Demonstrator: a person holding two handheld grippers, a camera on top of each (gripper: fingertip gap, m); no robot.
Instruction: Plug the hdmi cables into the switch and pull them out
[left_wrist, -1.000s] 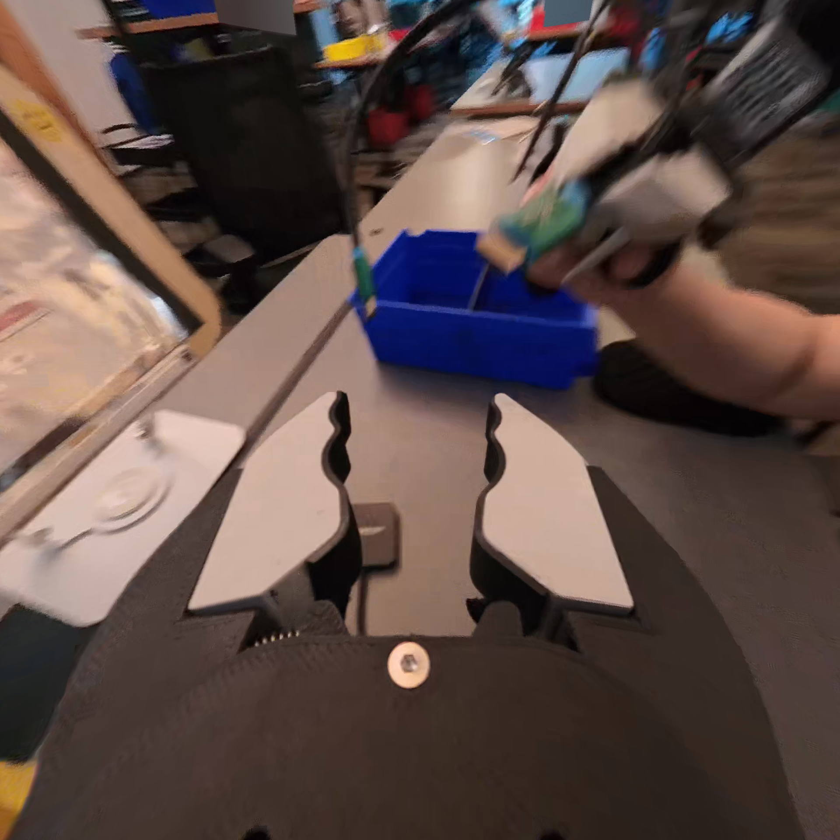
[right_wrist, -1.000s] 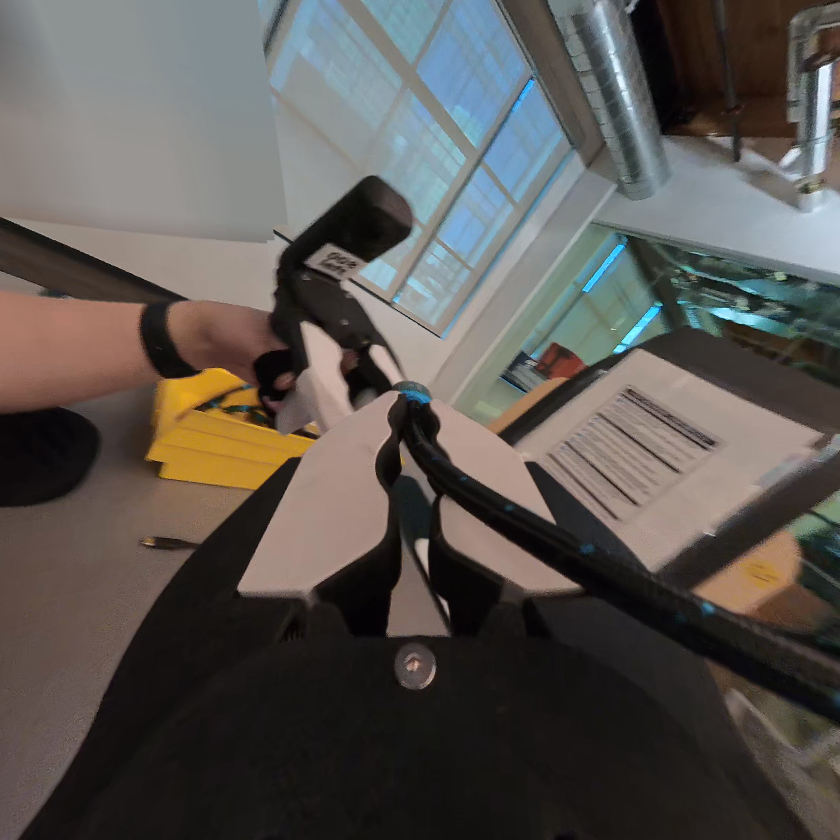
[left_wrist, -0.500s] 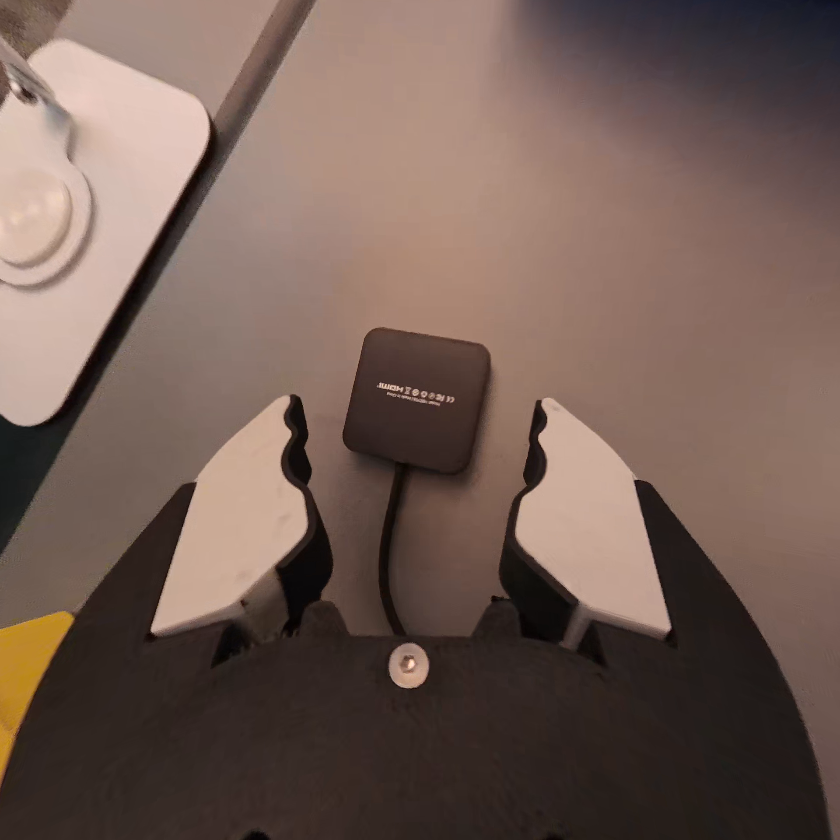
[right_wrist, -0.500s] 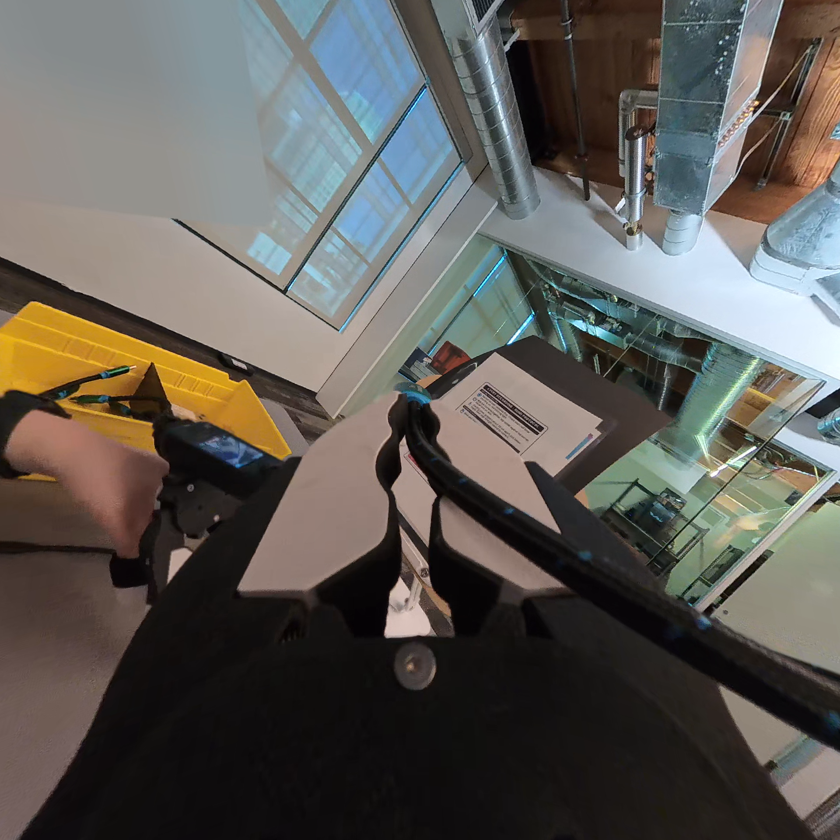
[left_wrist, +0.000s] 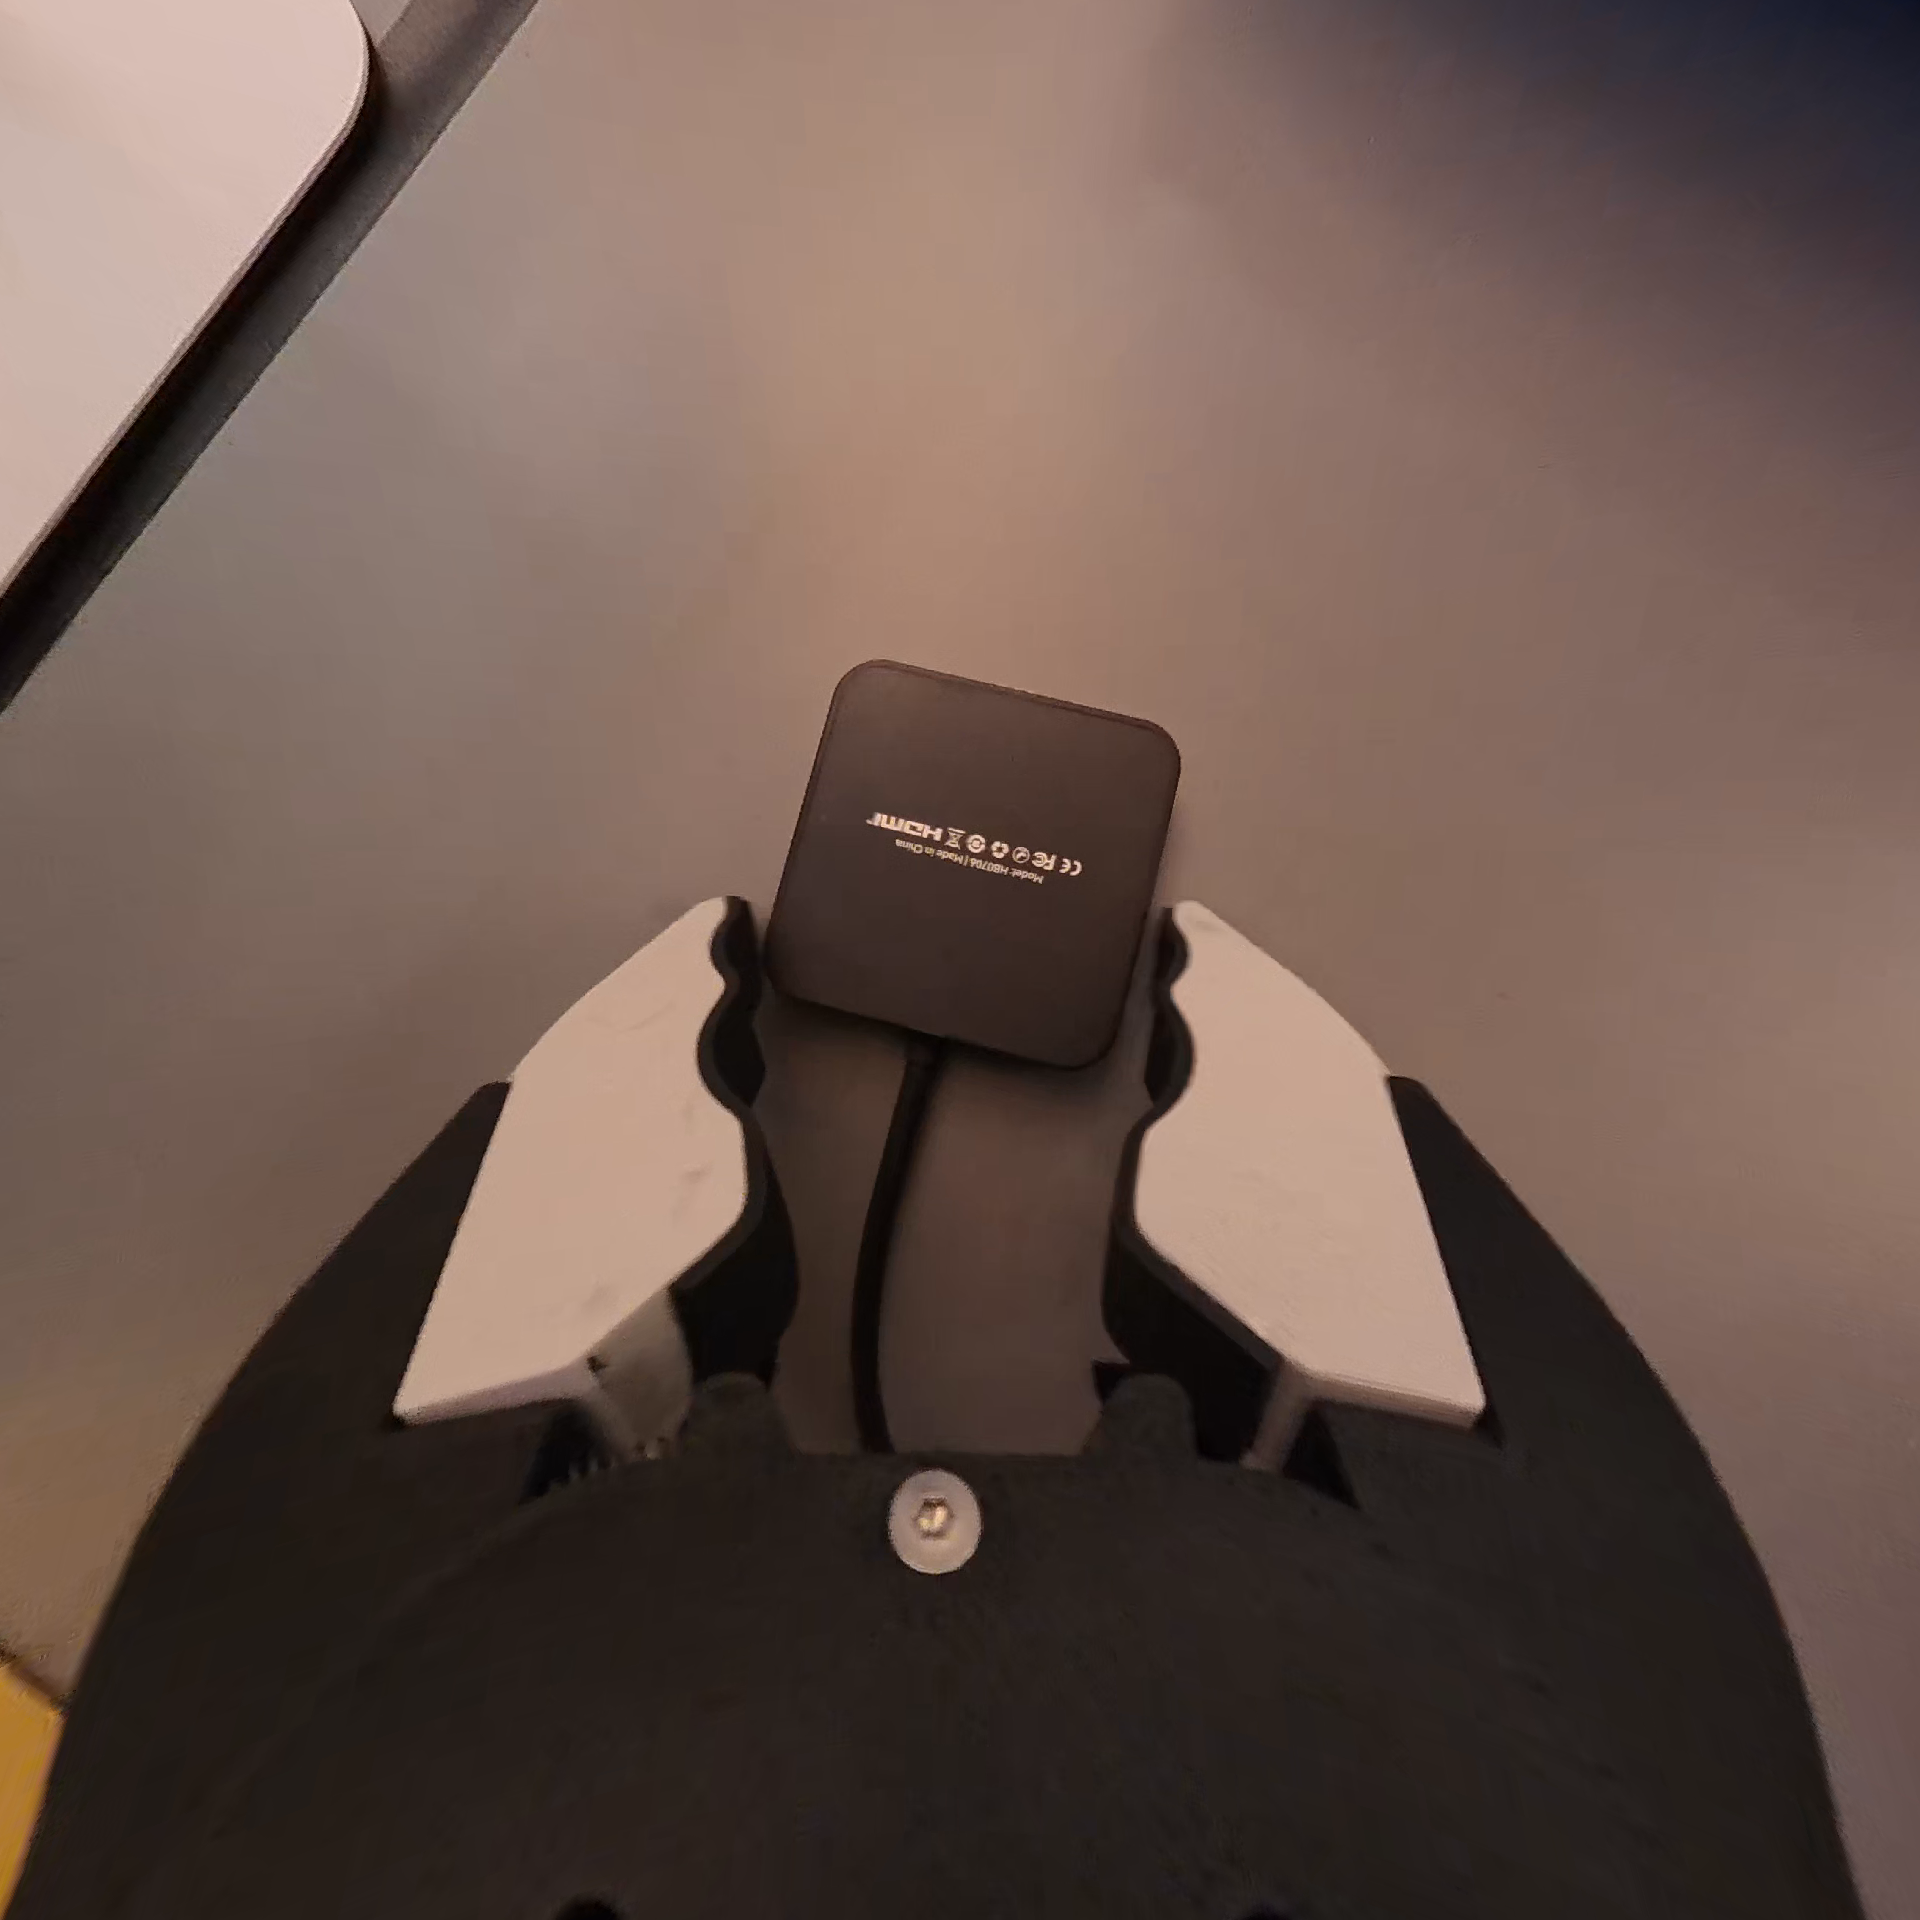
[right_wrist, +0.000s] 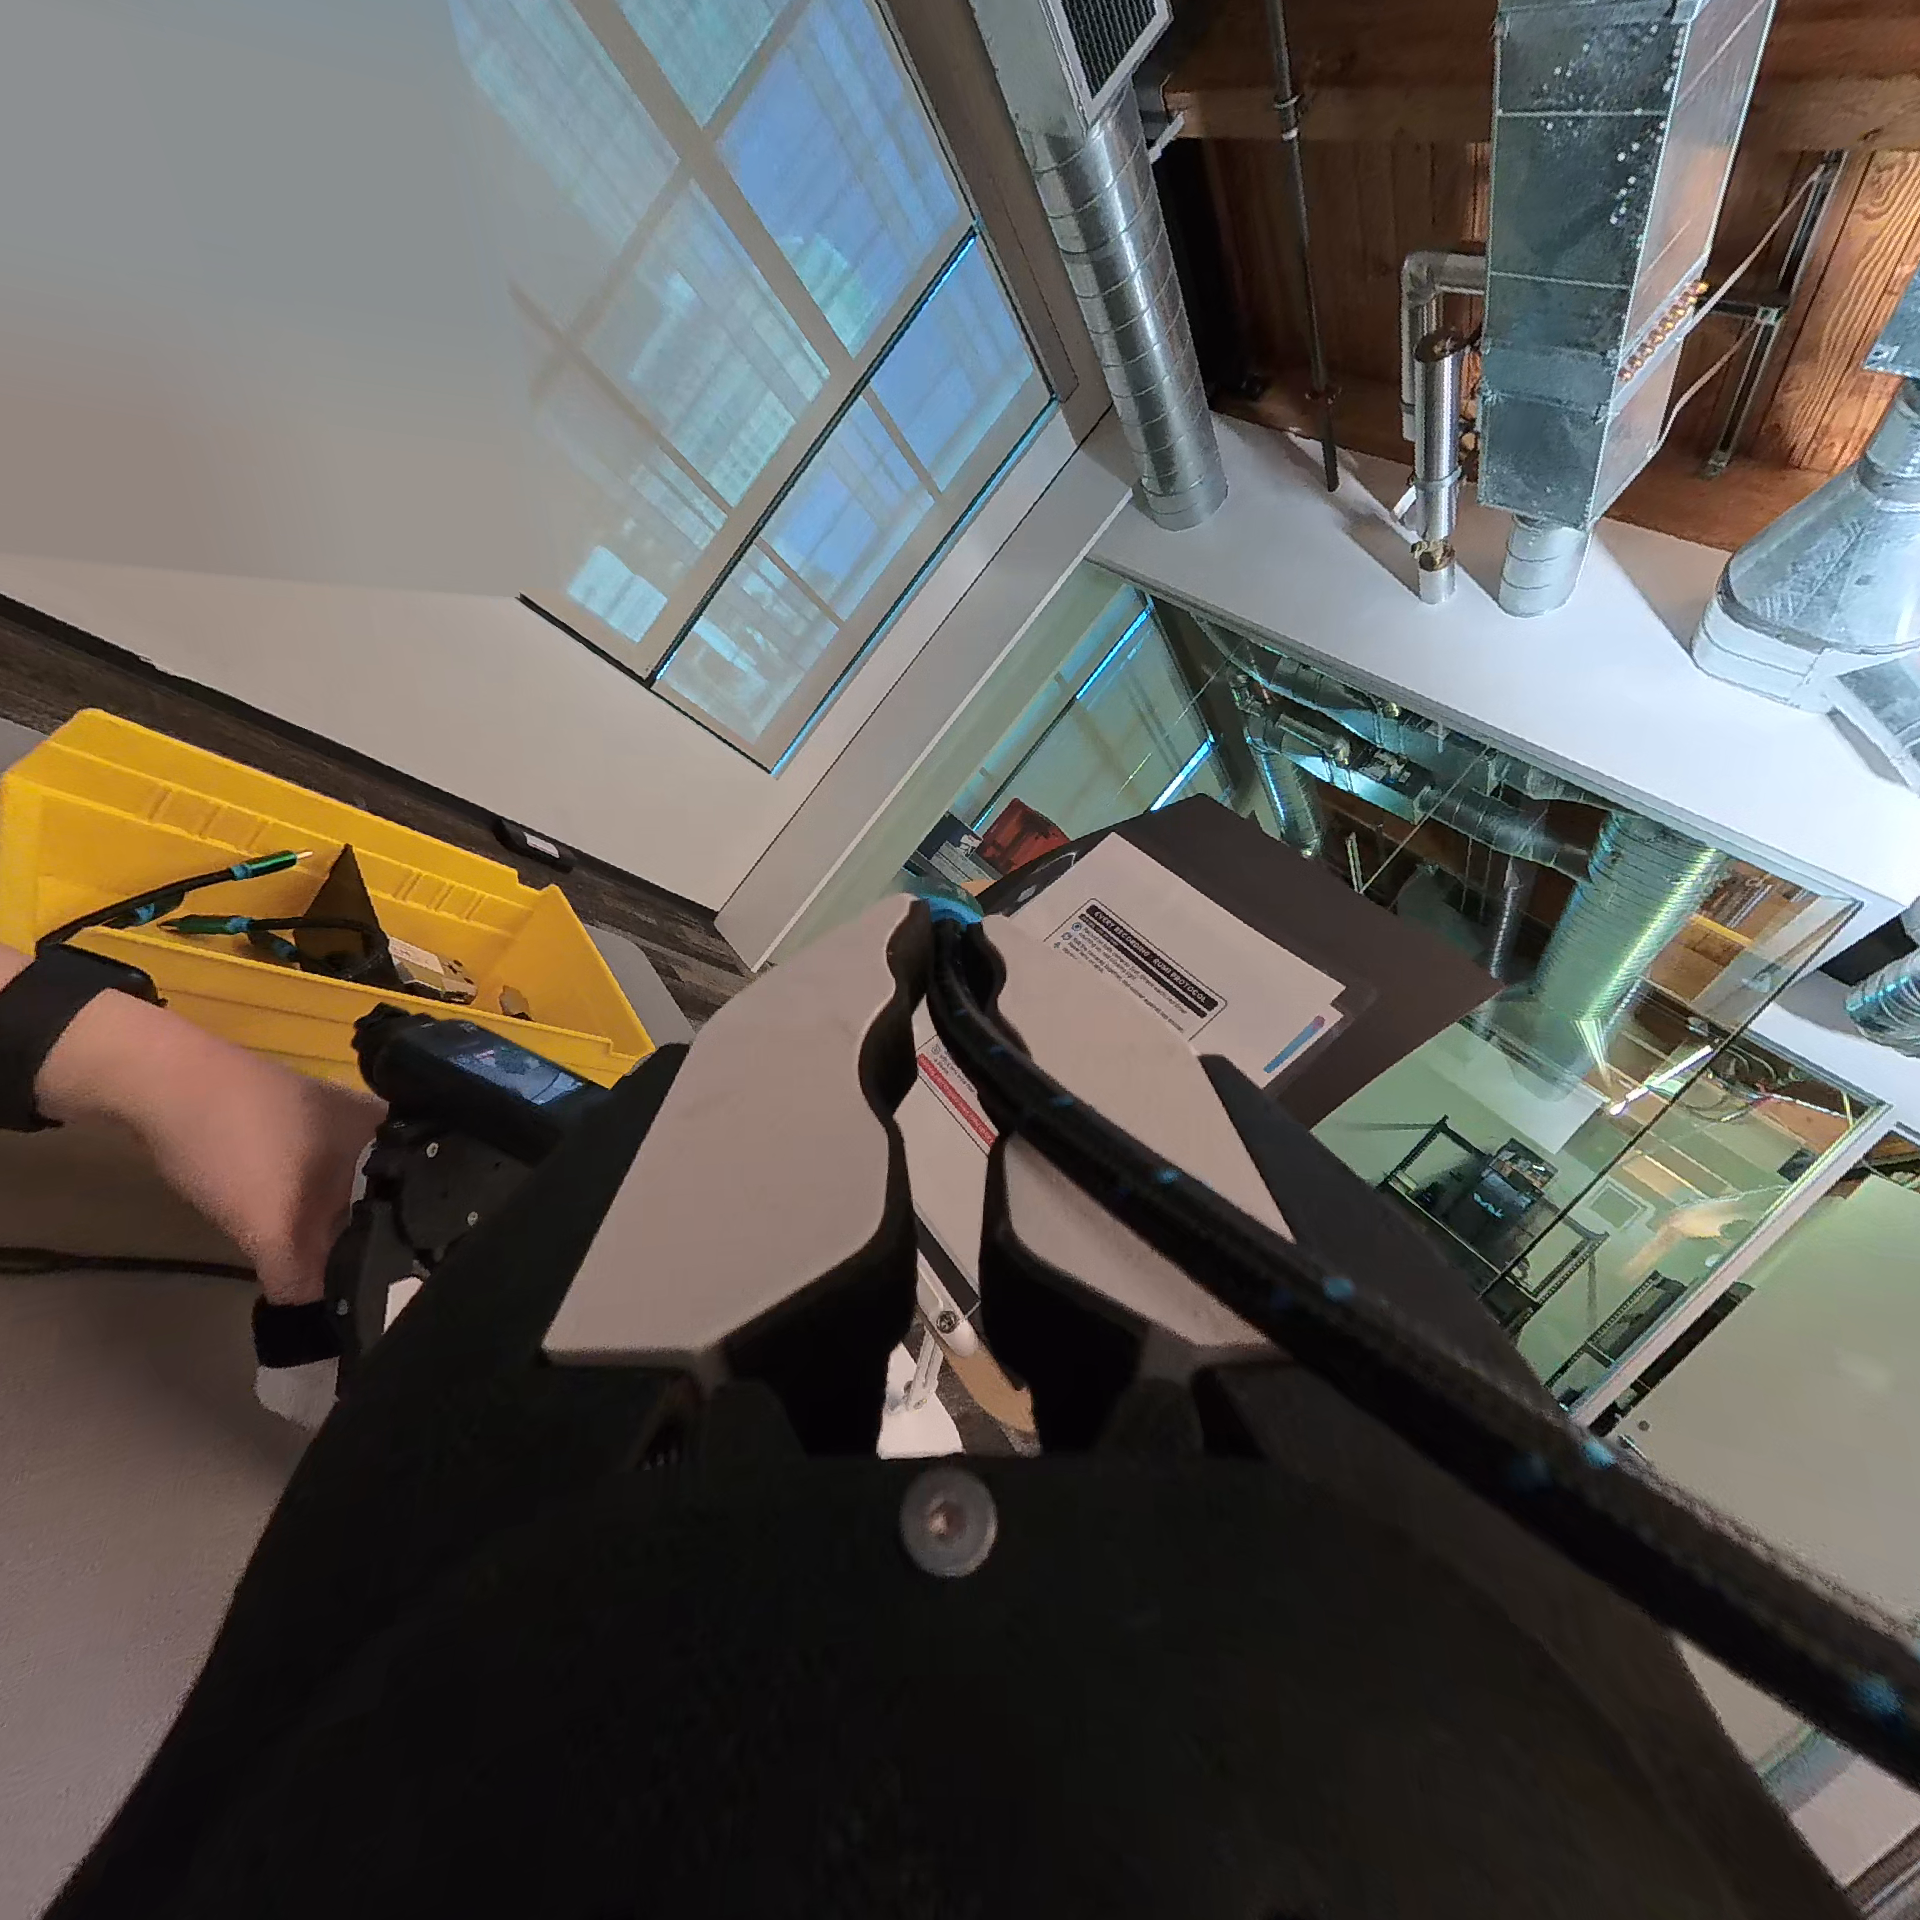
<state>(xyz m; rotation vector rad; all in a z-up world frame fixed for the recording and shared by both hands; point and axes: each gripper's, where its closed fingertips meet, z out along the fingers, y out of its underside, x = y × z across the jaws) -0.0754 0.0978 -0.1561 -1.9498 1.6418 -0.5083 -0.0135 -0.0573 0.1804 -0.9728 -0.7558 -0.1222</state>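
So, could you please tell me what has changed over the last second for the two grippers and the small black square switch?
The left gripper swung down from facing the room, moved in over the small black square switch on the grey table, and narrowed its fingers beside the box's near corners; a grip is not certain. The right gripper stayed shut on the black braided HDMI cable, tilting upward.

**Grey table, few items on top**

Grey table (left_wrist: 1351, 468) carries black square switch (left_wrist: 977, 862), lying flat w/ thin black lead (left_wrist: 883, 1247) running back along surface. White flat base plate (left_wrist: 135, 229) at far-left edge. Yellow bin (right_wrist: 260, 831) sits on tabletop, w/ cables inside.
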